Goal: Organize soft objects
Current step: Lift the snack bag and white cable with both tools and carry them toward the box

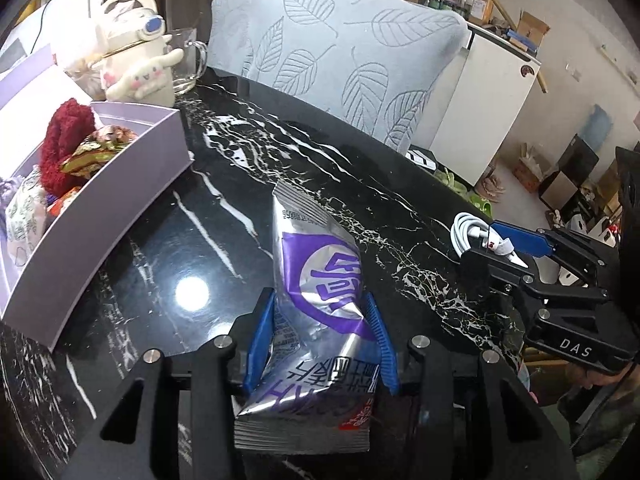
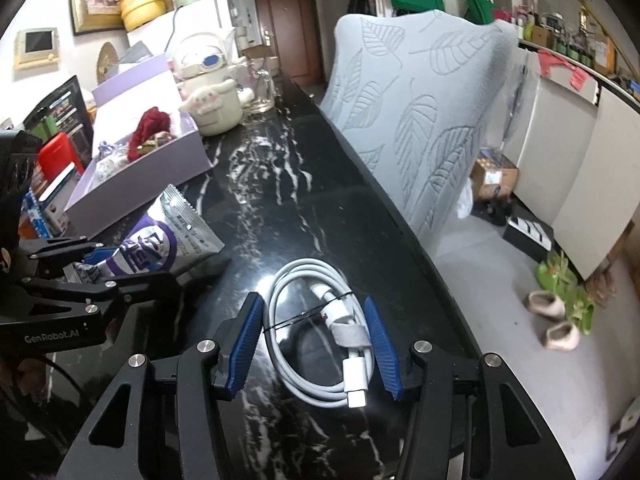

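Observation:
My left gripper [image 1: 318, 336] is shut on a silver and purple snack packet [image 1: 320, 280], which is crumpled between the blue pads and held over the black marble table [image 1: 224, 160]. It also shows in the right wrist view [image 2: 160, 240]. My right gripper [image 2: 316, 344] is open, its blue fingers on either side of a coiled white cable [image 2: 320, 328] that lies on the table near its right edge. In the left wrist view the right gripper [image 1: 516, 244] is over the cable [image 1: 472, 232]. A lilac box [image 1: 100, 208] at the left holds a red fuzzy item [image 1: 64, 144] and other soft things.
A white plush dog [image 1: 140, 76] and a glass mug [image 1: 188, 60] stand behind the box. A grey leaf-patterned cushion [image 1: 340, 52] leans at the table's far edge. The floor beyond the right edge holds slippers [image 2: 556, 308] and boxes.

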Tool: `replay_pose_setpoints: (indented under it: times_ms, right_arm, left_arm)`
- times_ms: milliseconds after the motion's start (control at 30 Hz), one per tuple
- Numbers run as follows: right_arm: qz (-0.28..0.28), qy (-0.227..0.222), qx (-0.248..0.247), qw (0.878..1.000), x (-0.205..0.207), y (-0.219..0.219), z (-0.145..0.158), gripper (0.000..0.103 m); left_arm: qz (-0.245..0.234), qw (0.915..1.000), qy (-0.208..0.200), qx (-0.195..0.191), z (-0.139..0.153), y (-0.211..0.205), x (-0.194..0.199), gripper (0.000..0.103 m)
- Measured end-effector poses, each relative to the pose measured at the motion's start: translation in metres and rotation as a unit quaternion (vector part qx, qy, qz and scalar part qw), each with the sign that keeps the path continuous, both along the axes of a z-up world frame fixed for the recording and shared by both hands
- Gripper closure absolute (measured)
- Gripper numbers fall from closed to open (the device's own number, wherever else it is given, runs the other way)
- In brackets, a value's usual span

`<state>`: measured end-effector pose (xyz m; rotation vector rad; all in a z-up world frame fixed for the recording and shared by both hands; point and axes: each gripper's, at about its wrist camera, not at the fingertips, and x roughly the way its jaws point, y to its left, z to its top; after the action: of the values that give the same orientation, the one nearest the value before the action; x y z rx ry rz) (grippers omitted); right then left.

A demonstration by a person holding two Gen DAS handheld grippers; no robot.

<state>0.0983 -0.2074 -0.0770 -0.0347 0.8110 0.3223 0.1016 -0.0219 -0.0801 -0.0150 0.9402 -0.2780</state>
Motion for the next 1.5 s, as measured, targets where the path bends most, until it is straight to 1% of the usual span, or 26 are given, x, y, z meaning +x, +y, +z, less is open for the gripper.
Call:
replay_pose_setpoints:
  times_ms: [133, 400, 600, 867, 1133, 1367, 1500]
  right_arm:
    - [0.017, -0.005, 0.005, 1.0, 0.0, 0.012, 0.006, 0.051]
    - [0.07, -0.017, 0.004, 0.997, -0.001, 0.05, 0.015, 0.051]
    - [0.116, -0.024, 0.009, 0.993, -0.004, 0.083, 0.02, 0.051]
    - [0.174, -0.033, 0.015, 0.984, -0.013, 0.121, 0.028, 0.051]
    - [0.216, -0.044, 0.017, 0.975, -0.025, 0.149, 0.041, 0.051]
    - [0.239, -0.07, 0.012, 0.968, -0.031, 0.166, 0.058, 0.051]
    - [0.252, -0.085, 0.013, 0.964, -0.033, 0.174, 0.07, 0.051]
  left_arm:
    - [0.023, 0.9996, -0.008, -0.011, 0.006, 0.013, -0.007, 0.059]
    - [0.075, 0.9968, -0.025, -0.006, 0.019, 0.047, -0.029, 0.059]
    - [0.11, 0.9933, -0.035, 0.002, 0.028, 0.071, -0.047, 0.059]
    - [0.155, 0.9865, -0.054, 0.005, 0.04, 0.101, -0.076, 0.059]
    - [0.185, 0.9793, -0.082, 0.004, 0.059, 0.124, -0.098, 0.059]
    - [0.204, 0.9723, -0.115, 0.006, 0.078, 0.136, -0.109, 0.059]
    - [0.207, 0.9697, -0.129, 0.008, 0.087, 0.142, -0.111, 0.059]
